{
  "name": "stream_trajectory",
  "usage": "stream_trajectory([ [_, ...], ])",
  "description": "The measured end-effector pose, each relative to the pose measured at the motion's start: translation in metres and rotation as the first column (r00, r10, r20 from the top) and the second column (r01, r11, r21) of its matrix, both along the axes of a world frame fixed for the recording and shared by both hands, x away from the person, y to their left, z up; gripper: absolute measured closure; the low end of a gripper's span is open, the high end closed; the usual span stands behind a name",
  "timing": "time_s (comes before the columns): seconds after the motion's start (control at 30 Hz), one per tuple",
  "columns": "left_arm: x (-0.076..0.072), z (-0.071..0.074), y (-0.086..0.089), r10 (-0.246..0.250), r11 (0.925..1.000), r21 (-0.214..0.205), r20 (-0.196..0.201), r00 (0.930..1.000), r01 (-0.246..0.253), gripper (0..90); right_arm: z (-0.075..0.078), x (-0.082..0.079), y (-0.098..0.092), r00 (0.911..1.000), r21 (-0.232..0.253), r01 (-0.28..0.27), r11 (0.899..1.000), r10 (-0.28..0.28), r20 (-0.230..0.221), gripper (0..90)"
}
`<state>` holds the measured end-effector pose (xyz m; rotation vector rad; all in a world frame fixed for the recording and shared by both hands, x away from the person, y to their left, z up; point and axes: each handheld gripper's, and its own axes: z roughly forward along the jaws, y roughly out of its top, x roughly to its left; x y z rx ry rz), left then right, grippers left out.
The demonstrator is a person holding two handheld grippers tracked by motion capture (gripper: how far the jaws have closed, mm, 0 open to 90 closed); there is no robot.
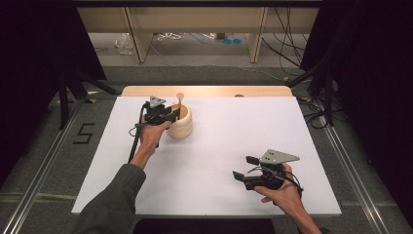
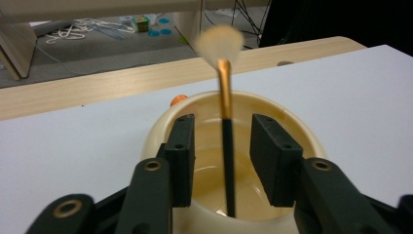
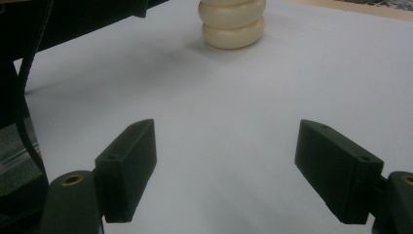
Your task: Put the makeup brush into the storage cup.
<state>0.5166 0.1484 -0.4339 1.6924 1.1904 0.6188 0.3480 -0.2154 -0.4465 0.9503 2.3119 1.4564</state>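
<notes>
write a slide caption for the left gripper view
Left gripper with jaws open either side of a makeup brush standing in a cream holder on the white table.

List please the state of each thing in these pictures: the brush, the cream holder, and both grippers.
Brush: upright in the holder, bristles up, free between the pads.
Cream holder: upright on the white table, holding the brush.
Left gripper: open, jaws either side of the brush handle, not pressing.
Right gripper: open wide, nothing between its jaws, low over the table.
</notes>
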Motion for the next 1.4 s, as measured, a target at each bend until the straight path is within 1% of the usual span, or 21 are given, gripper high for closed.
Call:
stream_trajectory([
  [0.03,-0.001,0.001,0.0,-0.003,1.0,0.001,0.011,0.9999,0.003,59.3,0.0,0.0,0.0,1.0,0.0,0.0,1.0,0.0,0.0,24.1],
  [0.13,-0.002,0.003,0.001,-0.002,1.0,0.009,0.013,0.9999,0.002,57.6,0.0,0.0,0.0,1.0,0.0,0.0,1.0,0.0,-0.004,24.0],
  [0.17,-0.002,0.004,0.002,-0.004,1.0,-0.003,0.019,0.9998,0.004,57.3,0.0,0.0,0.0,1.0,0.001,0.0,1.0,0.0,-0.003,24.0],
  [0.3,-0.005,0.009,0.003,-0.014,0.9998,-0.013,0.032,0.9994,0.015,56.1,0.0,0.0,0.0,1.0,0.0,0.0,1.0,0.0,-0.004,24.0],
  [0.33,-0.006,0.009,0.002,-0.015,0.9996,-0.023,0.031,0.9994,0.016,55.4,0.0,0.0,0.0,1.0,-0.001,0.0,1.0,0.0,-0.005,24.0],
  [0.47,-0.008,0.012,0.003,-0.02,0.9996,-0.02,0.028,0.9994,0.02,51.4,0.0,0.0,0.0,1.0,-0.001,0.001,1.0,-0.001,-0.004,24.0],
  [0.5,-0.009,0.013,0.003,-0.024,0.9994,-0.023,0.03,0.9993,0.025,49.6,0.0,0.0,0.0,1.0,-0.001,0.001,1.0,-0.001,-0.005,24.0],
  [0.53,-0.012,0.015,0.004,-0.031,0.9994,-0.013,0.03,0.9991,0.031,45.7,0.0,0.0,-0.001,0.9999,-0.005,0.01,1.0,-0.01,-0.009,24.0],
  [0.63,-0.015,0.017,0.005,-0.037,0.9991,-0.019,0.025,0.999,0.038,40.0,0.0,0.001,-0.001,0.9999,-0.007,0.012,1.0,-0.012,-0.004,23.9],
  [0.67,-0.016,0.017,0.005,-0.041,0.9987,-0.03,0.021,0.999,0.041,40.0,0.0,0.001,-0.001,0.9999,-0.007,0.012,1.0,-0.012,-0.004,23.9],
  [0.73,-0.022,0.019,0.001,-0.058,0.9978,-0.029,0.018,0.9981,0.059,36.3,0.0,0.0,0.0,0.9999,-0.003,0.009,1.0,-0.009,-0.013,23.8],
  [0.8,-0.026,0.021,-0.002,-0.073,0.9969,-0.03,0.02,0.9971,0.073,33.9,0.0,0.001,0.0,1.0,0.006,0.005,1.0,-0.005,-0.001,23.8],
  [0.83,-0.028,0.022,-0.003,-0.08,0.9961,-0.034,0.023,0.9965,0.081,33.4,0.0,0.0,-0.001,1.0,-0.005,0.009,1.0,-0.009,-0.003,23.7],
  [0.9,-0.033,0.024,-0.005,-0.093,0.9948,-0.039,0.032,0.9951,0.094,31.9,0.0,0.0,-0.001,0.9999,-0.003,0.014,1.0,-0.014,-0.006,23.7],
  [0.97,-0.035,0.025,-0.006,-0.093,0.9945,-0.045,0.035,0.9951,0.094,30.0,0.001,0.0,-0.002,0.9999,-0.002,0.012,1.0,-0.012,-0.007,23.6],
  [1.03,-0.042,0.028,-0.006,-0.11,0.9932,-0.032,0.042,0.993,0.112,28.2,-0.001,0.001,-0.001,0.9999,0.01,0.012,1.0,-0.012,0.006,23.5],
  [1.13,-0.05,0.031,-0.004,-0.119,0.9907,-0.059,0.054,0.9914,0.122,25.0,0.0,0.001,-0.002,0.9999,-0.001,0.016,1.0,-0.016,0.001,23.4],
  [1.17,-0.053,0.031,-0.004,-0.124,0.9896,-0.066,0.059,0.9906,0.128,24.1,0.001,0.0,-0.002,0.9999,0.0,0.015,1.0,-0.015,0.0,23.4],
  [1.2,-0.057,0.032,-0.003,-0.126,0.989,-0.07,0.061,0.9902,0.13,23.2,0.0,0.001,-0.001,0.9999,0.016,0.015,1.0,-0.015,0.009,23.4],
  [1.23,-0.057,0.032,-0.003,-0.126,0.989,-0.07,0.061,0.9902,0.13,21.7,0.0,0.001,-0.001,0.9999,0.016,0.015,1.0,-0.015,0.009,23.4],
  [1.4,-0.074,0.029,0.005,-0.135,0.9847,-0.1,0.074,0.988,0.142,18.8,-0.001,0.001,-0.001,0.9997,0.016,0.021,1.0,-0.021,0.011,23.2],
])
